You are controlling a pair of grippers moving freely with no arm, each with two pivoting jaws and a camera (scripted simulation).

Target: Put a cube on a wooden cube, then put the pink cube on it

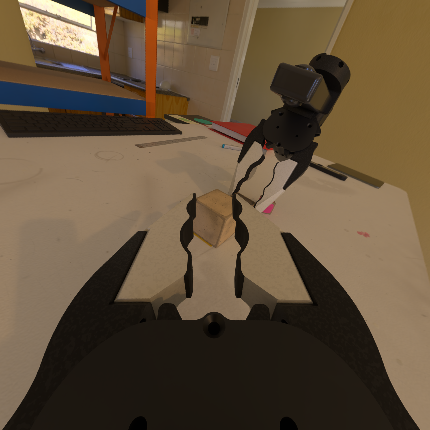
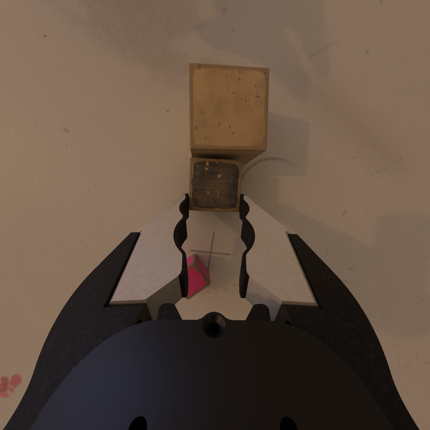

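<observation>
A large pale wooden cube (image 1: pixel 213 217) stands on the white table (image 1: pixel 93 209), just beyond my left gripper (image 1: pixel 214 197), whose jaws are parted and hold nothing. In the right wrist view the large cube (image 2: pixel 229 109) sits next to a small dark wooden cube (image 2: pixel 215 185). My right gripper (image 2: pixel 214 202) points down, with its fingertips pressed against two sides of the small cube. In the left wrist view the right gripper (image 1: pixel 244 200) is just behind the large cube. The pink cube (image 2: pixel 197 277) lies tilted on the table under the right gripper and also shows in the left wrist view (image 1: pixel 268 208).
A black keyboard (image 1: pixel 88 123), a metal ruler (image 1: pixel 171 141), a marker (image 1: pixel 230 147) and a red book (image 1: pixel 235 130) lie at the back. A dark pen and a flat slab (image 1: pixel 356 178) lie near the right edge. A blue and orange shelf (image 1: pixel 69 97) stands behind the keyboard.
</observation>
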